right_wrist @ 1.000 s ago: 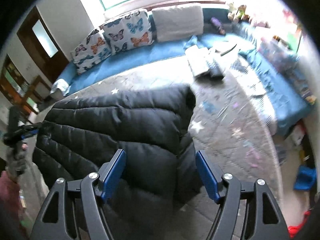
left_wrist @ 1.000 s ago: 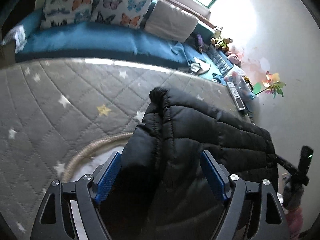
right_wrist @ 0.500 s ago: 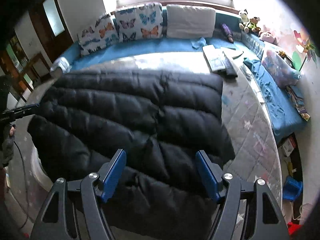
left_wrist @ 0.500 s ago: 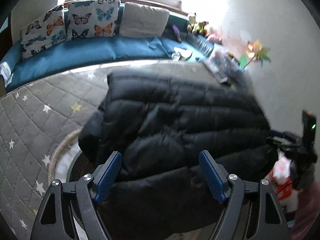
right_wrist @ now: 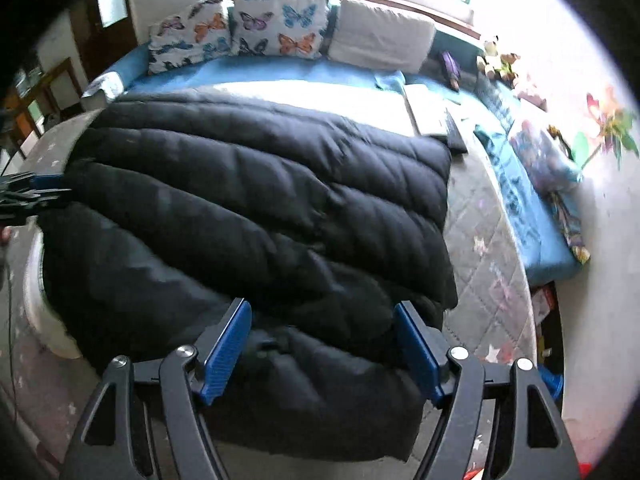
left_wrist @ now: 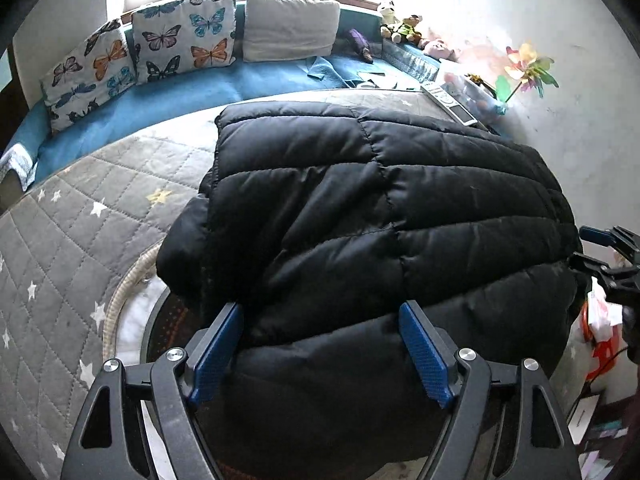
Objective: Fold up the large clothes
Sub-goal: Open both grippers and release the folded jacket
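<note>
**Black puffer jacket spread on the quilted bed, both grippers wide above its near edge**

Left wrist view: the left gripper (left_wrist: 320, 344) stands wide apart, its blue pads (left_wrist: 218, 350) on either side of the near hem of the black puffer jacket (left_wrist: 360, 208) without pressing on it; nothing is gripped. The jacket lies folded over itself on the grey star-quilted bedcover (left_wrist: 80, 216), with the upper layer's edge running across just ahead of the pads. Beyond it are butterfly cushions (left_wrist: 184, 36), a plain cushion (left_wrist: 292, 28), a remote control (left_wrist: 448, 102) and a pinwheel (left_wrist: 524, 68). The right gripper (left_wrist: 608, 248) shows at the jacket's right edge.

Right wrist view: the right gripper (right_wrist: 322, 346) is also spread wide, its jaws having just opened a little further, with the jacket (right_wrist: 260, 200) lying between and below the pads, not pinched. The picture is slightly blurred. The jacket covers most of the bedcover (right_wrist: 488, 248), which is bare to its right. The left gripper (right_wrist: 32, 196) appears at the jacket's left edge.
</note>
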A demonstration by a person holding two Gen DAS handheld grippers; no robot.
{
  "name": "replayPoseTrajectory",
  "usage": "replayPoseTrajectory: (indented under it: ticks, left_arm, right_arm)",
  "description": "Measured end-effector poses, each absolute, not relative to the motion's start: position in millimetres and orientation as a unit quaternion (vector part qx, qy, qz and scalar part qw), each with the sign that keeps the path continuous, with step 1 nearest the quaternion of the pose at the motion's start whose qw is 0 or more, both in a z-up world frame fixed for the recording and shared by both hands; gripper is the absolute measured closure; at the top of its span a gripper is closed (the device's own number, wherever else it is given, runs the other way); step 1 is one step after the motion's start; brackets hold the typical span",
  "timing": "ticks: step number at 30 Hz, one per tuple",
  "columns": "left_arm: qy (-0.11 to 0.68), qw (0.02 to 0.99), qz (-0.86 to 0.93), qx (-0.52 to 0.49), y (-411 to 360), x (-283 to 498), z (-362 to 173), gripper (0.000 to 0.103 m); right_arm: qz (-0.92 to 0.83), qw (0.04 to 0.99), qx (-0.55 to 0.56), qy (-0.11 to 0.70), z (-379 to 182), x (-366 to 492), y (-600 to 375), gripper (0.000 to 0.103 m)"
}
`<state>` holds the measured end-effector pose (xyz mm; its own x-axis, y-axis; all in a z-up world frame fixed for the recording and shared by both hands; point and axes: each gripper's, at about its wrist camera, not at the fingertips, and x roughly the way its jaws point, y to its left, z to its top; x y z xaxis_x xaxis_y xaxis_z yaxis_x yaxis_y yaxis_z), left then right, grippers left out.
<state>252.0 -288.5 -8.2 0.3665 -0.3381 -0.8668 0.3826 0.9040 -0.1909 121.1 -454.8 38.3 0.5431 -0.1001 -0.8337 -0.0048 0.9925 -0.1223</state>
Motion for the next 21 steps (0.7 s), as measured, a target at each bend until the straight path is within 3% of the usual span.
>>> replayPoseTrajectory:
  ticks: [4,9,21]
  left_arm:
    - [0.522,0.825,-0.215,0.014,-286.0,253.7,-8.2,0.018]
    - [0.522,0.826,-0.21,0.024,-287.5,253.3,-12.5,0.018]
    - [0.476,0.855,-0.205,0.004,-259.5,194.4,25.6,0.018]
  right_arm:
    - [-0.004,0.88,-0.062,0.471,41.3,122.4,-437.4,0.023]
    - [-0.014,0.856,-0.089,0.509,-9.6,141.2,-426.6,0.021]
    - [-0.046,0.888,-0.108,0.445,22.3,82.6,-399.7,0.021]
